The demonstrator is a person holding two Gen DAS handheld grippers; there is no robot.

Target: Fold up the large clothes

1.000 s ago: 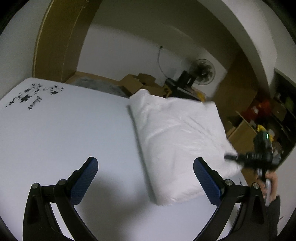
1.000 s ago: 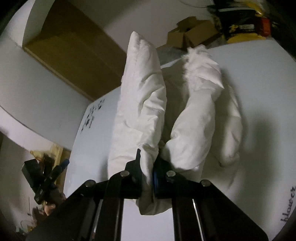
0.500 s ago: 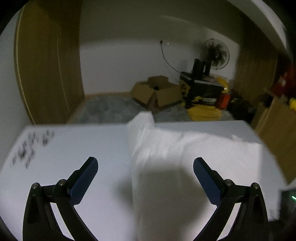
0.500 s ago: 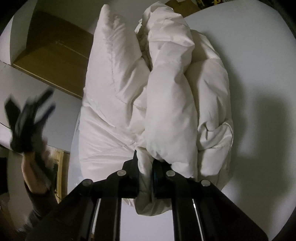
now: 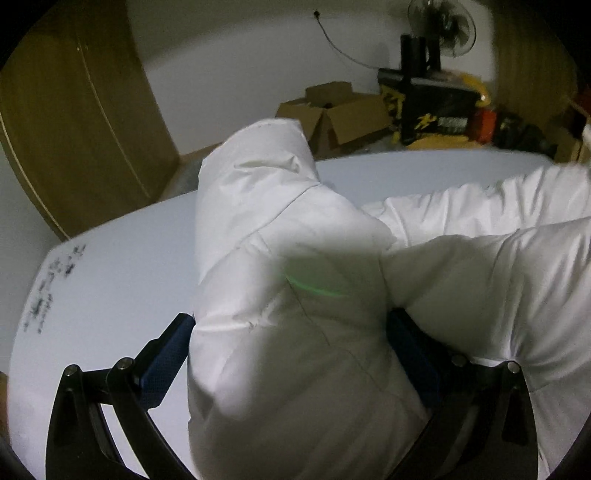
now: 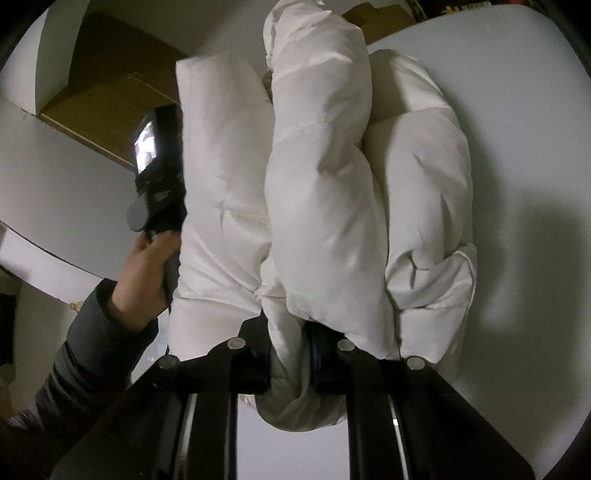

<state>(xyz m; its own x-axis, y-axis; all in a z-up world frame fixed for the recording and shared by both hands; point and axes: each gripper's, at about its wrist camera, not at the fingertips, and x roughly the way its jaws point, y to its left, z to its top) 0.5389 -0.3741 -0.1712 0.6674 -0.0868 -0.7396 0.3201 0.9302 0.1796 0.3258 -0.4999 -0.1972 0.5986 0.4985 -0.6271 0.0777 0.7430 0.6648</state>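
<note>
A puffy white down jacket (image 5: 280,258) lies bunched on the white table (image 5: 110,266). My left gripper (image 5: 291,354) is wide open, and a thick fold of the jacket fills the gap between its blue pads (image 5: 170,350). My right gripper (image 6: 290,354) is shut on a fold of the same jacket (image 6: 325,184) and holds it bunched up above the table (image 6: 517,110). The left gripper's body (image 6: 159,173) and the hand holding it show at the jacket's left side in the right wrist view.
Cardboard boxes (image 5: 332,110), a black and yellow case (image 5: 436,107) and a fan (image 5: 443,22) stand on the floor beyond the table's far edge. A wooden door (image 5: 74,110) is at the left. Black writing (image 5: 48,288) marks the table's left part.
My left gripper has moved in from the open table onto the jacket, which now sits between its pads. My right gripper has stayed shut on the jacket and lifted and bunched it.
</note>
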